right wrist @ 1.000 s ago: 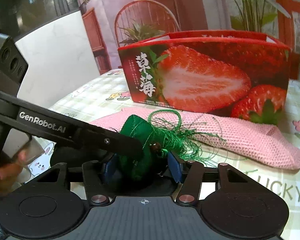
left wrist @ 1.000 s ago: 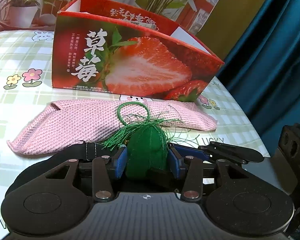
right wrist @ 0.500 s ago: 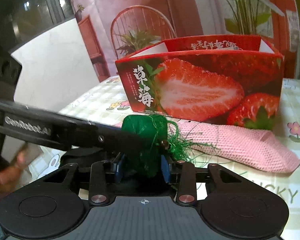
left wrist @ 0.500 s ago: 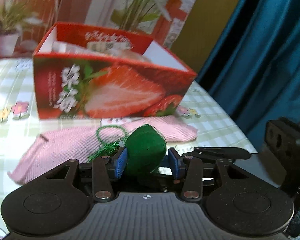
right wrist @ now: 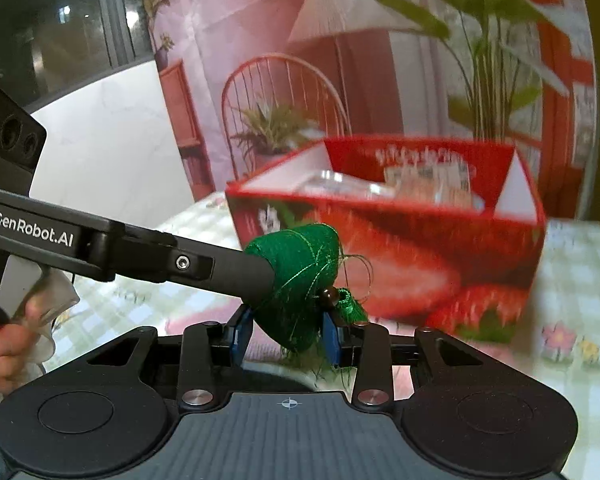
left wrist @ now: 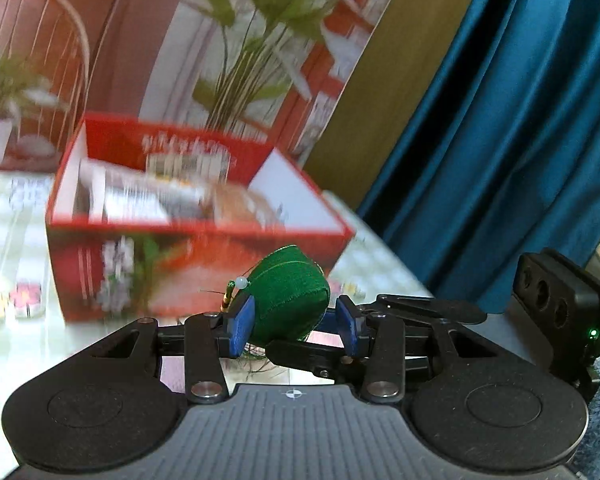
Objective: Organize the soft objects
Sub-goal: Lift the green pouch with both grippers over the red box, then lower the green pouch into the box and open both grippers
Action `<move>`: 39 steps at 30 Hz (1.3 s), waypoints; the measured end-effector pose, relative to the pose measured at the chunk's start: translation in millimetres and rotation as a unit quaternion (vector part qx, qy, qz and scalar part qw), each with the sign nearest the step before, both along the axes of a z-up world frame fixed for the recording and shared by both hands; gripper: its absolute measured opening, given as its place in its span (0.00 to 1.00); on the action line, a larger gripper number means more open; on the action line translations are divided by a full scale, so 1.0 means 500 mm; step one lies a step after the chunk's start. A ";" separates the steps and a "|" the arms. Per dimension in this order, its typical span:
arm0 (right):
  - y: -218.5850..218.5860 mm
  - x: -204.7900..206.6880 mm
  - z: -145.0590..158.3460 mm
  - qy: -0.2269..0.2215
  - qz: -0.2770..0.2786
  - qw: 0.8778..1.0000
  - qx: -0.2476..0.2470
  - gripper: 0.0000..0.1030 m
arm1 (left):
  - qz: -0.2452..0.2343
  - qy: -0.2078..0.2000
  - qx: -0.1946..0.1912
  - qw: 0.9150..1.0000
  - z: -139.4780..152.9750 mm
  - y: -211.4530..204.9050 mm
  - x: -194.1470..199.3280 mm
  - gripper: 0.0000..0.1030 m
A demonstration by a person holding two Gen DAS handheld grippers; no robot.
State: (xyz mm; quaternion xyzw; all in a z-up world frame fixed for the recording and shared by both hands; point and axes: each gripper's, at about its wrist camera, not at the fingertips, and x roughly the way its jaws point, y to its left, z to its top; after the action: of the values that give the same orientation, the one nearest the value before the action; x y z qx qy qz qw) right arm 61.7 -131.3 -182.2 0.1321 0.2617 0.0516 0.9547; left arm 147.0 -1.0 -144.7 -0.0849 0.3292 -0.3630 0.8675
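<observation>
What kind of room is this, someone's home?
Probably a home-style setup: a table with a checked, flower-print cloth, a blue curtain and a strawberry gift box. The chair and plants behind look like a printed backdrop.

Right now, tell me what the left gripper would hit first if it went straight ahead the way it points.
Probably the red strawberry box: its front wall lies straight beyond the left gripper, which holds the green pouch. Blur makes depth uncertain.
</observation>
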 end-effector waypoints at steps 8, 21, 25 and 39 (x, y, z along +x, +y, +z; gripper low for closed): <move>-0.035 0.069 0.122 -0.048 0.010 0.998 -0.044 0.33 | 0.005 -0.052 -0.033 0.998 0.101 0.006 0.058 0.45; -0.068 0.246 0.208 -0.070 0.006 0.990 -0.126 0.33 | 0.029 -0.045 -0.064 0.997 0.123 0.012 0.232 0.46; -0.075 0.307 0.176 -0.051 0.004 0.989 -0.138 0.33 | 0.047 -0.027 -0.063 0.996 0.087 0.012 0.279 0.46; -0.120 0.452 0.049 0.044 0.005 0.993 -0.113 0.34 | 0.077 0.039 -0.043 0.995 -0.029 0.006 0.401 0.46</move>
State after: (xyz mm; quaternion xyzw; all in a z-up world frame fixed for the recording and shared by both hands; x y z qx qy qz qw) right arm 287.5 -191.4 -157.5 0.0242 0.3086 0.0205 0.9507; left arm 347.4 2.2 -159.2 -0.1615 0.3388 -0.3053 0.8752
